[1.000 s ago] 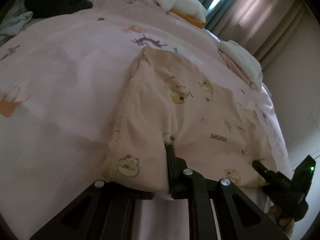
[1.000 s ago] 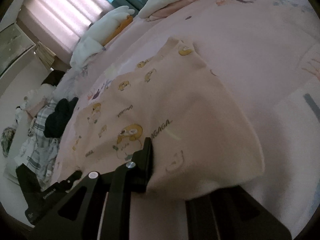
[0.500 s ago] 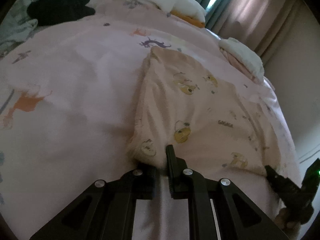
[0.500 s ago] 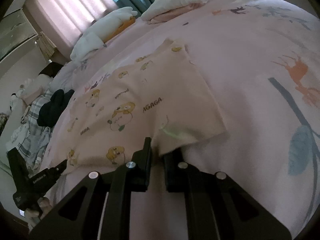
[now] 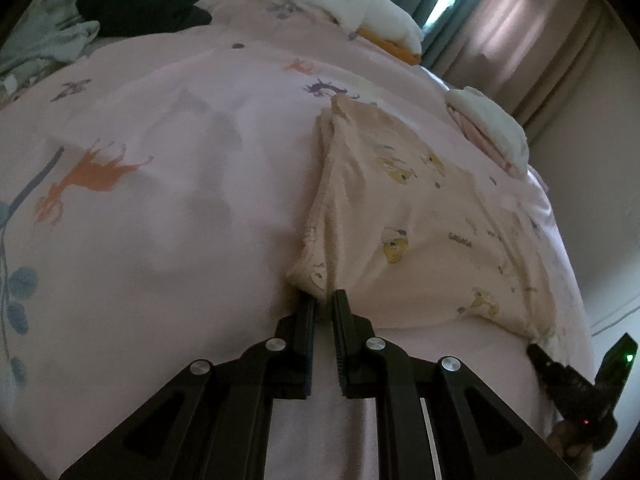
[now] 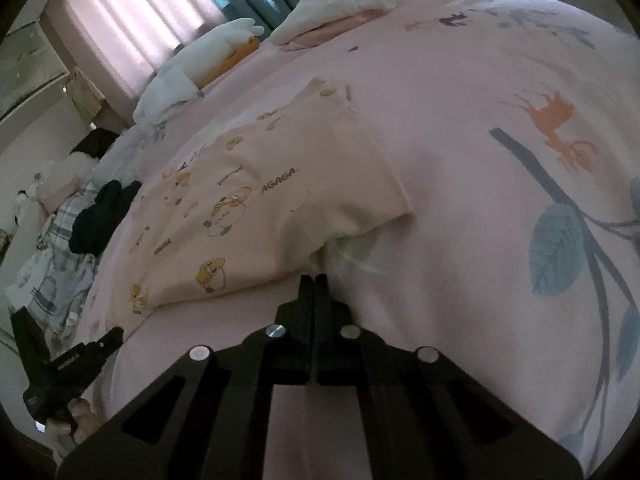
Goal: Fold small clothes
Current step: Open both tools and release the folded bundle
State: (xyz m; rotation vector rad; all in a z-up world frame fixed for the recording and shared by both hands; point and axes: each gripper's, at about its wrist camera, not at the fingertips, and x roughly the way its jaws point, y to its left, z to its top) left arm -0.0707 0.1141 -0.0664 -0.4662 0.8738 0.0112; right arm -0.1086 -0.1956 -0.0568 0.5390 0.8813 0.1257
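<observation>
Bed: a wide bed filled both views, covered by a pink sheet printed with orange animals, a purple creature and blue leaves on grey stems.
Curtains: pale pink curtains with a teal panel hung behind the far edge of the bed, lit from outside.
Garment: a small peach garment printed with yellow cartoon faces and the word "GAGAGA" lay spread flat on the sheet, in the middle of the bed; its left side edge looked doubled over in a thick roll.
Folded piles: two white folded piles sat near the far edge of the bed, one on something orange, the other on something pink.
Dark clothing: a black heap lay at a far corner, beside grey checked fabric.
Left hand-held gripper: the left hand-held gripper had its tips at the near left corner of the garment, the jaws a narrow gap apart; the cloth corner sat right at the tips, but whether it was pinched could not be told.
Right hand-held gripper: the right hand-held gripper had its jaws pressed together with no gap visible, tips at the near hem of the garment beside a pale label; whether fabric was caught between them could not be told.
Green light: a small green light glowed on the right tool's body, seen from the left wrist camera.
</observation>
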